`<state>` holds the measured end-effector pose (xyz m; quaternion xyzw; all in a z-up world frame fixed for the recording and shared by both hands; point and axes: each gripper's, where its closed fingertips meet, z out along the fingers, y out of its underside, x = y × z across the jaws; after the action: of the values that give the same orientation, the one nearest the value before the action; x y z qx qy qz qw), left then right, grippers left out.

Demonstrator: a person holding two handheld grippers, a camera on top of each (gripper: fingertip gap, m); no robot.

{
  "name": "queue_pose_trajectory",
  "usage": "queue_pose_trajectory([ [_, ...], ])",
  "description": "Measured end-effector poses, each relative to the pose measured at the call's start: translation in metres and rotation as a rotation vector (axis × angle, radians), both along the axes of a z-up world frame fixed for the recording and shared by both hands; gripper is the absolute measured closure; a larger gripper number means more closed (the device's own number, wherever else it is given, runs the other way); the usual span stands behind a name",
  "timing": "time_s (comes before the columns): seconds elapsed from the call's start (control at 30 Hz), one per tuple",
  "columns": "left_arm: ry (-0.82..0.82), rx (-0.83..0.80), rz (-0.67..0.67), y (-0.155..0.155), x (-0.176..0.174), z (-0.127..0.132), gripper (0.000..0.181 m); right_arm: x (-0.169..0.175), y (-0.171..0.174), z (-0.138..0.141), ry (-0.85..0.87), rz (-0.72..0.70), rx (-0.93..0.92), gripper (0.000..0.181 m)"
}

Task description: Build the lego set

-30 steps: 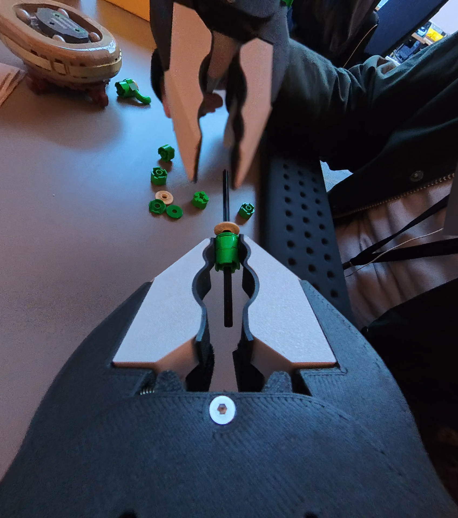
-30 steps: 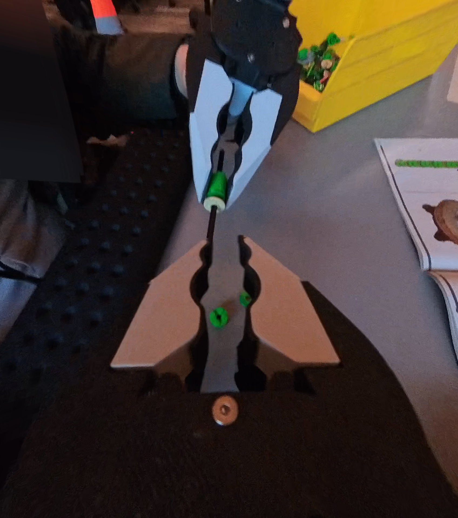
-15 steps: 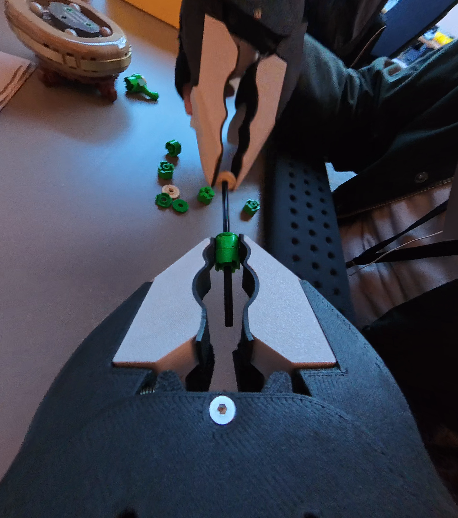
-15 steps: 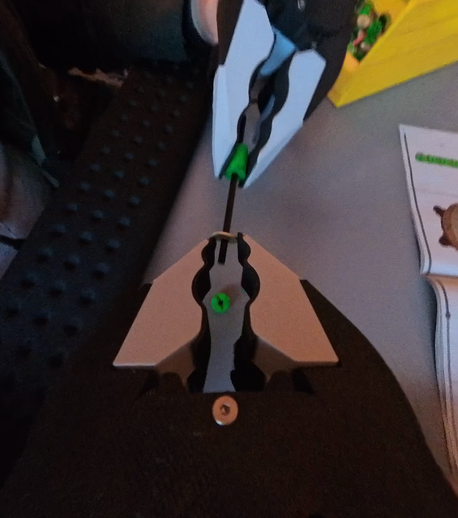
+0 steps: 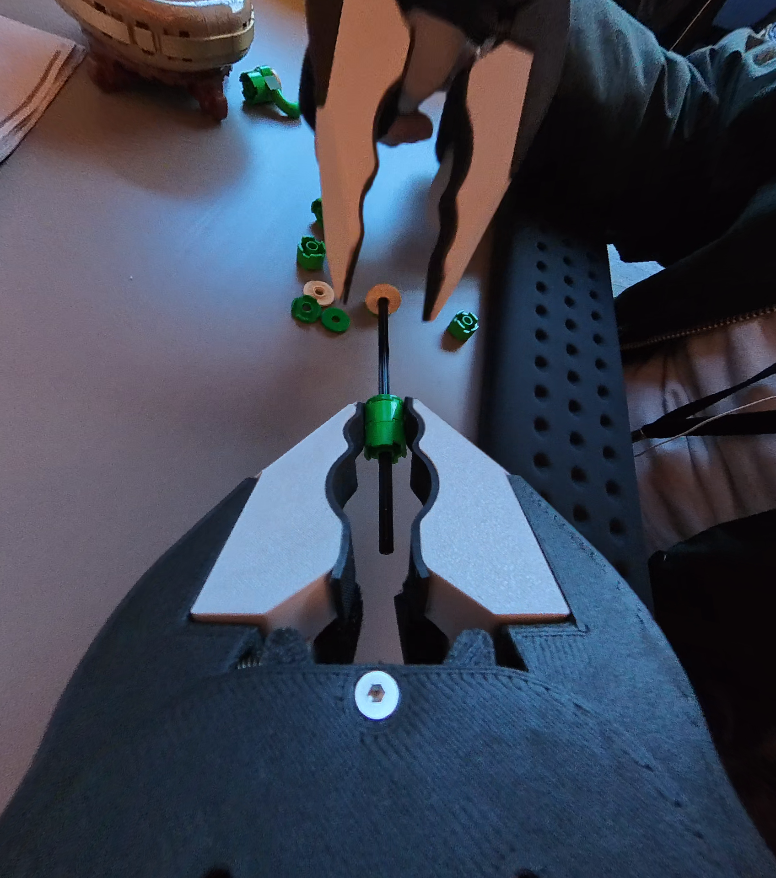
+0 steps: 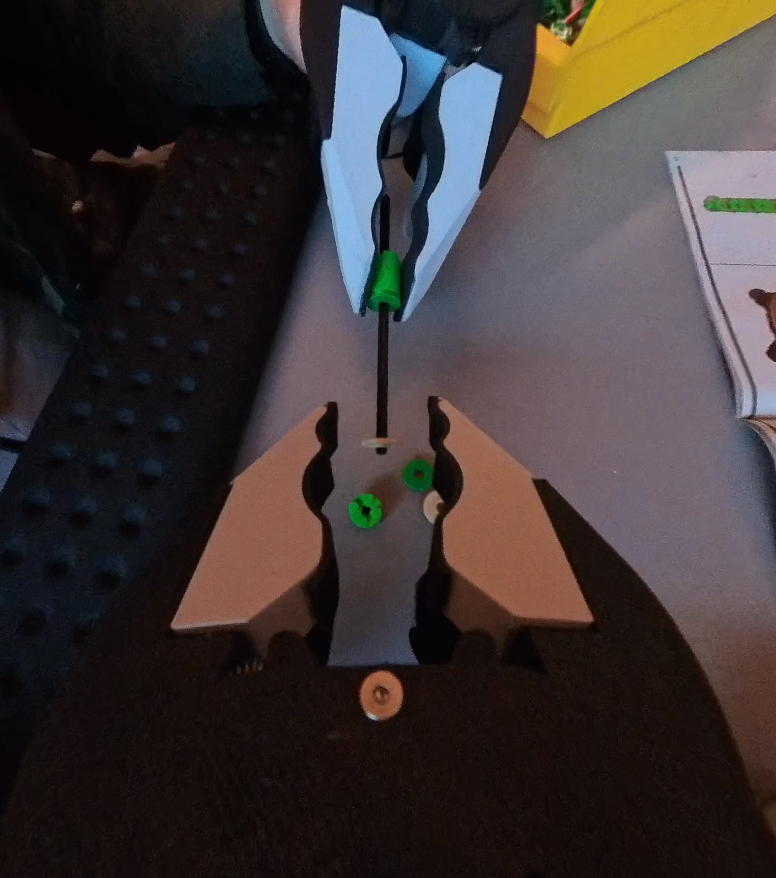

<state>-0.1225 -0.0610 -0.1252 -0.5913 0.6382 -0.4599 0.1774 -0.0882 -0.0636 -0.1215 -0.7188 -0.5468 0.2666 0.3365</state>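
My left gripper (image 5: 383, 404) is shut on a green stack of round bricks (image 5: 383, 427) threaded on a black axle (image 5: 383, 351). The axle points forward over the table. A tan disc (image 5: 383, 299) sits on the axle's far tip. My right gripper (image 6: 382, 404) is open, its fingers on either side of that disc (image 6: 380, 443) without touching it. It also shows in the left wrist view (image 5: 384, 306), opposite the left one. In the right wrist view the left gripper (image 6: 381, 313) shows clamping the green stack (image 6: 385, 285).
Loose green round pieces (image 5: 311, 252) (image 5: 462, 325) (image 6: 365, 510) and a tan disc (image 5: 318, 291) lie on the grey table. A tan round model (image 5: 162, 28) and an instruction booklet (image 6: 757, 285) lie at the edges. A yellow parts box (image 6: 638, 57) stands behind. A dark perforated seat (image 5: 562, 380) borders the table.
The tan disc sat against the green stack. My right gripper took it, slid it out to the axle's tip, then opened. The disc stays on the axle. My left gripper kept its hold.
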Motion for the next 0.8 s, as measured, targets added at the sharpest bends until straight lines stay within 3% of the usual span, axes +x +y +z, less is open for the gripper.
queue_pose_trajectory([
  [0.1, -0.014, 0.005, 0.012, 0.002, 0.000, 0.003, 0.166, 0.004, 0.000, -0.016, -0.085, 0.007, -0.041, 0.176],
  [0.17, -0.013, 0.000, 0.014, 0.003, -0.001, 0.003, 0.166, 0.015, -0.004, -0.018, -0.091, 0.004, -0.082, 0.181],
  [0.3, -0.025, -0.007, 0.025, 0.005, -0.001, 0.006, 0.166, 0.039, 0.003, -0.012, -0.084, -0.072, -0.069, 0.180],
  [0.43, -0.047, -0.007, 0.010, 0.001, 0.002, 0.009, 0.166, 0.008, 0.006, 0.011, 0.067, -0.053, -0.012, 0.151],
  [0.5, -0.067, -0.017, -0.003, -0.002, 0.003, 0.013, 0.166, -0.010, -0.001, 0.004, 0.021, 0.000, -0.011, 0.156],
  [0.53, -0.075, -0.022, -0.007, -0.003, 0.003, 0.015, 0.166, -0.012, -0.003, -0.003, -0.038, 0.018, 0.008, 0.178],
  [0.67, -0.095, 0.003, 0.021, 0.003, 0.002, 0.016, 0.156, -0.006, -0.002, -0.004, -0.067, 0.022, 0.024, 0.179],
  [0.8, -0.131, -0.026, 0.023, 0.003, 0.002, 0.023, 0.166, 0.011, -0.001, 0.001, -0.016, -0.005, -0.006, 0.179],
])
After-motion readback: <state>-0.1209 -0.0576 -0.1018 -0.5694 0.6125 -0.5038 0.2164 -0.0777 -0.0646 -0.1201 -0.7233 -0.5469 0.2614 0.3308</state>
